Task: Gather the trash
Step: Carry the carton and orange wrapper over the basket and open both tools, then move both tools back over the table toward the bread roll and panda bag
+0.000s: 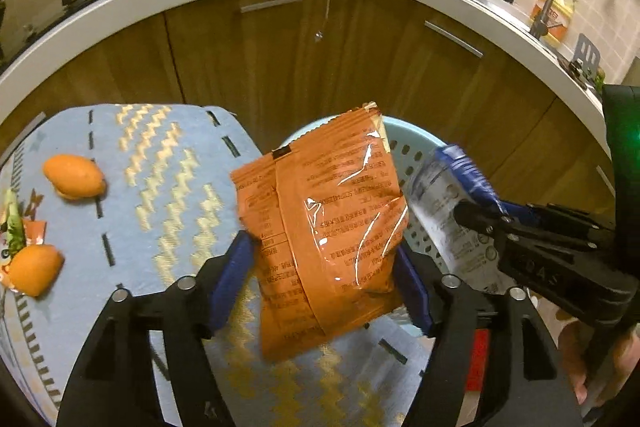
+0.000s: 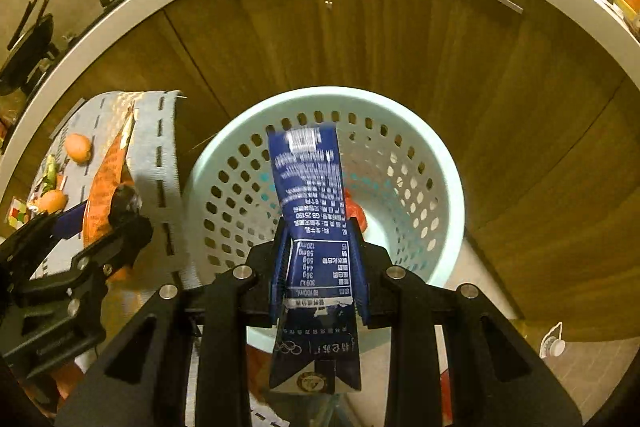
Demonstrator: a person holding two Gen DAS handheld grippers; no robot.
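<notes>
My left gripper (image 1: 324, 267) stands wide, pads off the crinkly orange wrapper (image 1: 320, 223) between them, which overhangs the perforated mint basket (image 2: 440, 195) rim. My right gripper (image 2: 320, 267) pinches the flattened blue carton (image 2: 310, 187) (long axis pointing straight ahead) directly above the basket.
</notes>
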